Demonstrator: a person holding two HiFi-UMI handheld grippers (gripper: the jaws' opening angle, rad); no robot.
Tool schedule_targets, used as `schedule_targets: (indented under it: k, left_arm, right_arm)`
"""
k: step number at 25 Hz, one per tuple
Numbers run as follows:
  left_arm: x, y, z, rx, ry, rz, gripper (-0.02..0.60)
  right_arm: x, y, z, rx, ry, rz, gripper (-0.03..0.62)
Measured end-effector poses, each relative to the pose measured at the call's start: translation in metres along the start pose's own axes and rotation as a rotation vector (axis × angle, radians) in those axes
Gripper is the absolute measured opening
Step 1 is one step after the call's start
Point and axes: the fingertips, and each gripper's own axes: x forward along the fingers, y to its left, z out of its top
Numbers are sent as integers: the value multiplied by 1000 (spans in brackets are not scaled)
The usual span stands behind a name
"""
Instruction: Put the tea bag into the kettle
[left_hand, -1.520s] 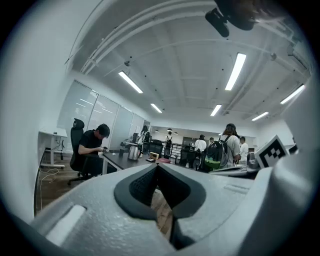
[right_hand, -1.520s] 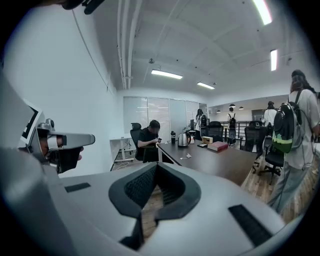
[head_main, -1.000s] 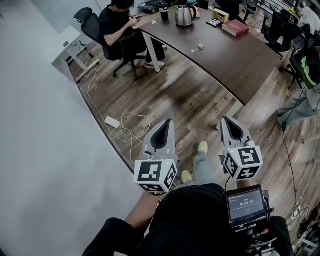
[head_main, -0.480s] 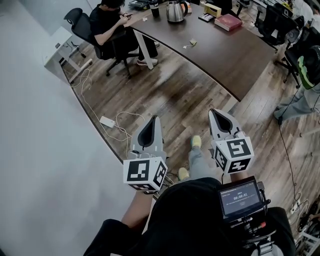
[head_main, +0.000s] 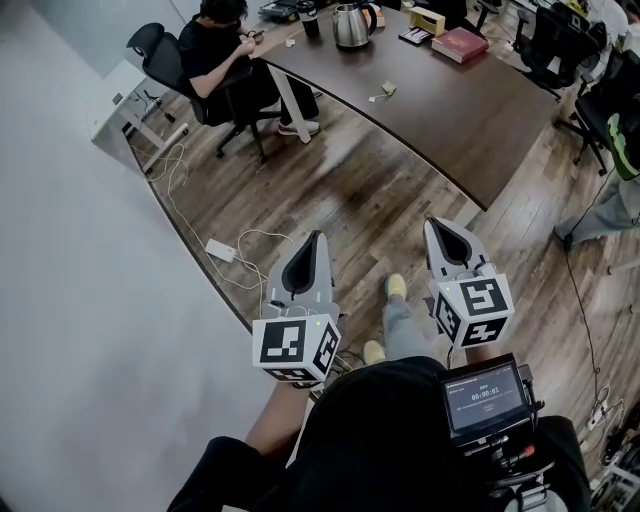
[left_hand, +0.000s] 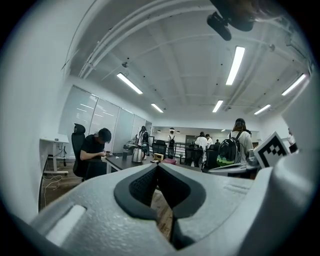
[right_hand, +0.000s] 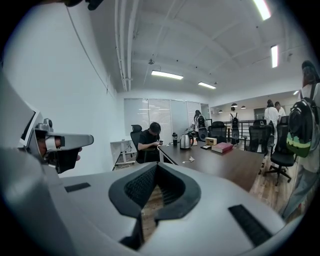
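Note:
A steel kettle (head_main: 352, 24) stands at the far end of the dark brown table (head_main: 470, 120); it also shows in the left gripper view, kettle (left_hand: 137, 155), and in the right gripper view, kettle (right_hand: 185, 141). A small tea bag (head_main: 383, 92) lies on the table nearer the front edge, tea bag (right_hand: 189, 160). My left gripper (head_main: 318, 238) and right gripper (head_main: 433, 222) hang side by side over the wooden floor, well short of the table. Both point toward it, shut, with nothing between their jaws.
A person sits in a black chair (head_main: 150, 42) at the table's left end. A red book (head_main: 462, 44), a box (head_main: 433, 20) and a dark cup (head_main: 307, 17) lie near the kettle. A charger and cables (head_main: 222, 249) run along the white wall. Office chairs (head_main: 545, 50) stand at right.
Both grippers have moved a little way over the floor together, still shut and side by side. The table and kettle have shifted slightly left in the head view.

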Motion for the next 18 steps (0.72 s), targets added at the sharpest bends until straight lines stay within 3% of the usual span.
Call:
schedule_targets:
  k: [9, 18]
  left_arm:
    - [62, 18, 1, 4, 34, -3, 5]
    - [73, 14, 3, 25, 1, -10, 5]
  right_arm:
    - [57, -27, 7, 18, 25, 7, 6]
    - [66, -37, 12, -1, -11, 10, 6]
